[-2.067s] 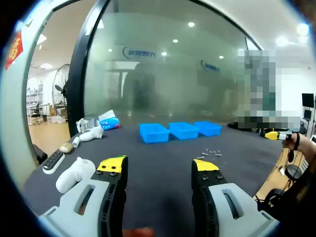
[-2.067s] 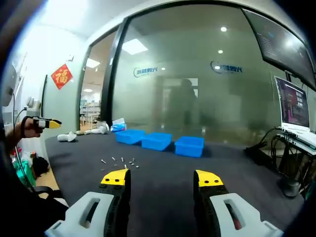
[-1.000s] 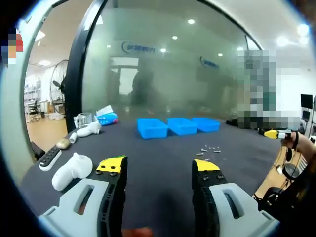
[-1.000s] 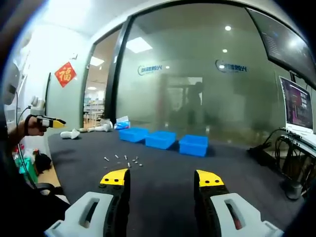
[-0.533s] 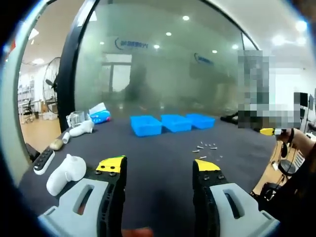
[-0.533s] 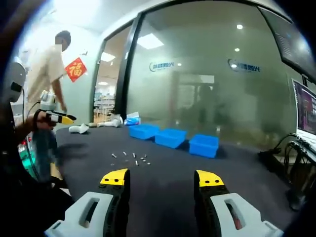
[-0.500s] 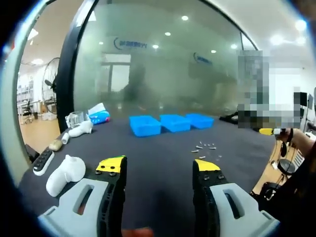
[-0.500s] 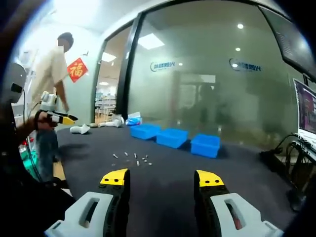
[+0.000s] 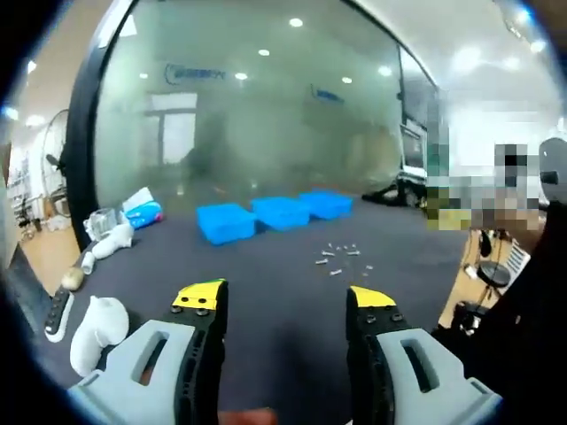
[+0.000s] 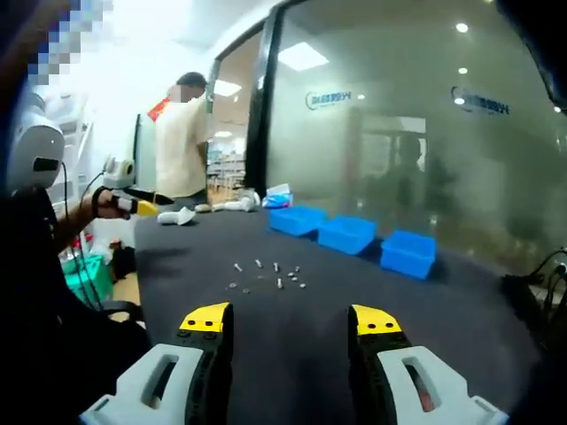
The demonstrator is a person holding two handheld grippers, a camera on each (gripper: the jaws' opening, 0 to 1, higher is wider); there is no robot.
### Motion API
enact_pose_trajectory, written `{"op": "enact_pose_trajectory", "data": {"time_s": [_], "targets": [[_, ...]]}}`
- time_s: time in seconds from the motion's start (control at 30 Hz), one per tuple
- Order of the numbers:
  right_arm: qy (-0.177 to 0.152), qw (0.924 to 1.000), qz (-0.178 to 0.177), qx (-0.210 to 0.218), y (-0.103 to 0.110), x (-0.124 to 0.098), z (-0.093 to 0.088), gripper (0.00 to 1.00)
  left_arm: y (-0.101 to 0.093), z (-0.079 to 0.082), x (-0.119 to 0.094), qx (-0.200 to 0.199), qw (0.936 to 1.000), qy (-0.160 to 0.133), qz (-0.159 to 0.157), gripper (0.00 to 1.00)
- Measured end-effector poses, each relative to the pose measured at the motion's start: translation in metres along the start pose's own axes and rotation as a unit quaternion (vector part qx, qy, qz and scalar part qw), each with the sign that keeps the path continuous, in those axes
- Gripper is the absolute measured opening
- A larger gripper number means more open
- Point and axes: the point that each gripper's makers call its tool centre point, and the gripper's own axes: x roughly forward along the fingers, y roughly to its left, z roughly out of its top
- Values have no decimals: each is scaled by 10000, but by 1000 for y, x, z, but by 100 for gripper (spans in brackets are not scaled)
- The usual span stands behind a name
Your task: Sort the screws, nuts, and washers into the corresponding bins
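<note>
- Left gripper (image 9: 285, 297) and right gripper (image 10: 292, 319): jaws wide apart, holding nothing.
- Small silvery metal fasteners (image 10: 266, 274) lie scattered mid-frame on the dark table (image 10: 292, 292).
- Three blue plastic bins (image 10: 353, 235) stand beyond them, right of centre.

Surface (image 9: 292, 292) looks like dark matt cloth or felt, no shine. Three bins (image 9: 275, 212) bright blue plastic, smooth, slightly glossy. Small fasteners (image 10: 266, 274) silvery metal, too small to tell apart. Left gripper (image 9: 285, 297) and right gripper (image 10: 292, 317): grey matt plastic bodies, black fingers (image 9: 202, 354) with yellow glossy tips. White smooth plastic controller (image 9: 93, 332) at the surface edge. Frosted glass wall (image 9: 266, 115) behind, hazy sheen.
</note>
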Motion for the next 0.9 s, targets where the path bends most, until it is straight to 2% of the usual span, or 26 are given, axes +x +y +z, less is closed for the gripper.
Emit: {"op": "enact_pose_trajectory", "data": {"time_s": [0.13,0.23,0.6,0.9], "targets": [[108,9997,222,-73,7,5,-2,48,-11,-6,4,73,9995,129,-287,51],[152,9994,304,-117,9,8,-2,46,-15,-8,7,95,9990,196,-384,51],[354,9982,433,-197,10,17,1,44,-10,-11,13,15,9991,257,-345,51],[734,9940,692,-412,11,38,10,41,-8,-17,14,46,9988,341,-337,51]]}}
